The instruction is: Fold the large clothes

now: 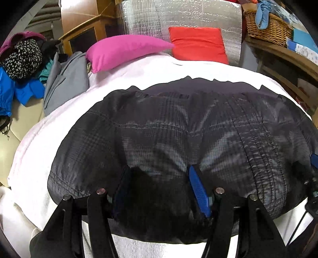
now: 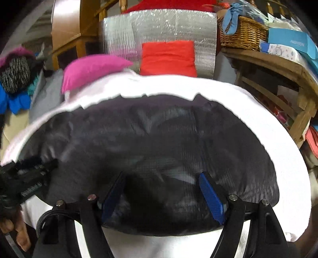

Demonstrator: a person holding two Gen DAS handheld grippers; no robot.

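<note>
Nearest, the left claw (image 1: pixel 161 190) has its blue-padded fingers (image 1: pixel 198 190) spread partway over the near edge of a dark plaid garment (image 1: pixel 178 123); fabric bulges up between them, but whether the pads press on it cannot be told. The right claw (image 2: pixel 163 196) likewise straddles the near hem of the same garment (image 2: pixel 151 139), jaws set wide, with cloth between the fingers (image 2: pixel 211 196); contact unclear, view blurred. In the right wrist view the left claw shows at the left edge, with a bare hand (image 2: pixel 17 228) below it.

The garment lies spread across a white bed cover (image 1: pixel 59 123), its far edge short of the pillows. Beyond: a pink pillow (image 1: pixel 123 49) and a red pillow (image 1: pixel 196 43) against a silver foil panel (image 1: pixel 178 13). Left, a pile of clothes (image 1: pixel 21 65); right, a wicker basket (image 1: pixel 266 27) on a wooden shelf (image 1: pixel 288 53).
</note>
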